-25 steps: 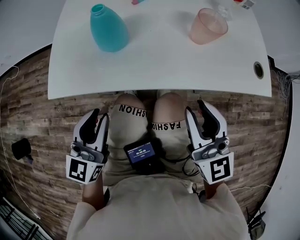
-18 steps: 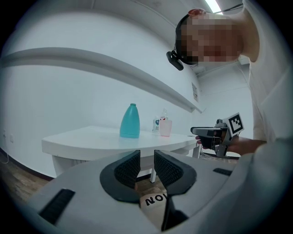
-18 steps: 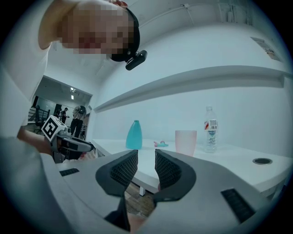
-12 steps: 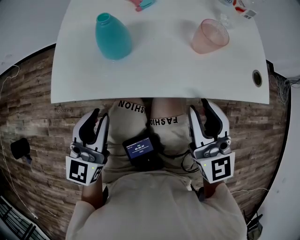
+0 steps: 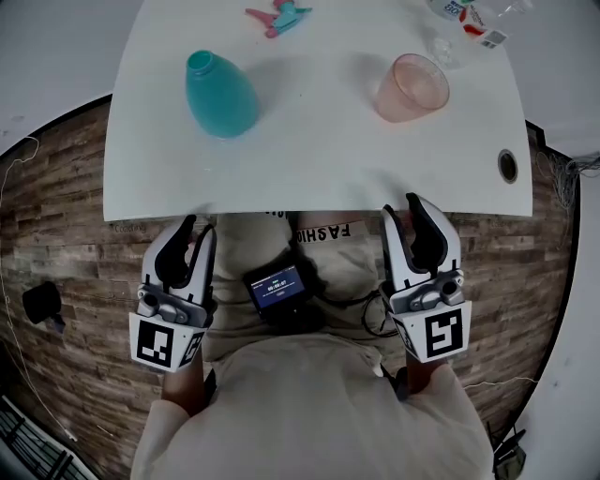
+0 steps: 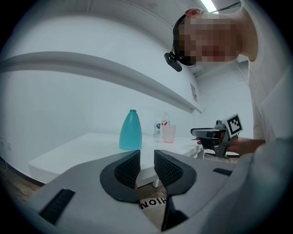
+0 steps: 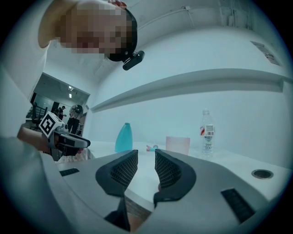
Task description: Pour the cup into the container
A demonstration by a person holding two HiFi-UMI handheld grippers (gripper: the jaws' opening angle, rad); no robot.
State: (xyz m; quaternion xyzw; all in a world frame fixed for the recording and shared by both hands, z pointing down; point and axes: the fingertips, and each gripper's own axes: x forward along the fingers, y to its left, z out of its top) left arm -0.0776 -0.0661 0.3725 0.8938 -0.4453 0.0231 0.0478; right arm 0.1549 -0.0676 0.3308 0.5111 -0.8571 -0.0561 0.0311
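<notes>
A white table (image 5: pixel 309 159) stands on plank flooring (image 5: pixel 56 225); a clear water bottle (image 7: pixel 207 133) stands upright on it; a pink-and-teal spray head (image 5: pixel 278 16) lies nearby.

Noted a white rectangular tabletop (image 5: pixel 309 169), smooth and matte, with a round dark cable hole (image 5: pixel 507 165) near its right front corner. Under and around it, saw a floor of brown-grey wooden planks (image 5: pixel 56 225), worn-looking, laid in staggered rows. Behind the table, found a plain white wall (image 6: pixel 59 109) carrying a long white shelf (image 6: pixel 100 68). Overhead, spotted a bright strip light (image 6: pixel 209 4). Off to one side, glimpsed an open doorway (image 7: pixel 55 98) into a dimmer room with small ceiling lamps.
</notes>
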